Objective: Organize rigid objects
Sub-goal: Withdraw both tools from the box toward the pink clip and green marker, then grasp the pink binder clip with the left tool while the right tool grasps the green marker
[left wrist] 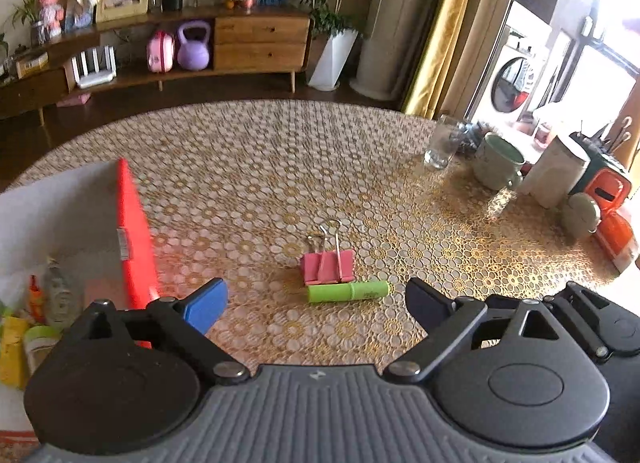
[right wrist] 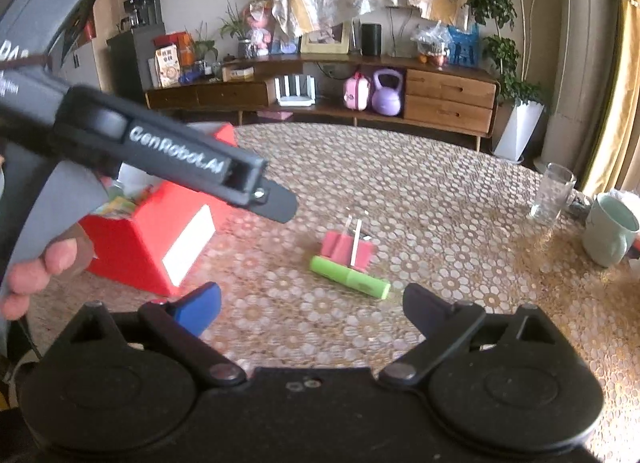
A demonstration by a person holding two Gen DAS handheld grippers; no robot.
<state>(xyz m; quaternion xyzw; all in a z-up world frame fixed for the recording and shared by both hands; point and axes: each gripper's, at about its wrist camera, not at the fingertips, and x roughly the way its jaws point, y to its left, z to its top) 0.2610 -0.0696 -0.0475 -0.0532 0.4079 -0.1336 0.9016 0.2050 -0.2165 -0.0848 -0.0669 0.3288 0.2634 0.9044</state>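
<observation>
Red plastic marks the storage box, standing open at the table's nine o'clock side with small items already inside, so it is probably the collecting bin. Two loose pieces lie on the lace-patterned tablecloth: a pink binder clip and a green tube touching its near edge. Both grippers hover above the cloth with jaws wide apart, holding nothing. The pair sits at twelve o'clock from the left gripper, centred between its fingertips, and likewise ahead of the right gripper, near but not within reach.
</observation>
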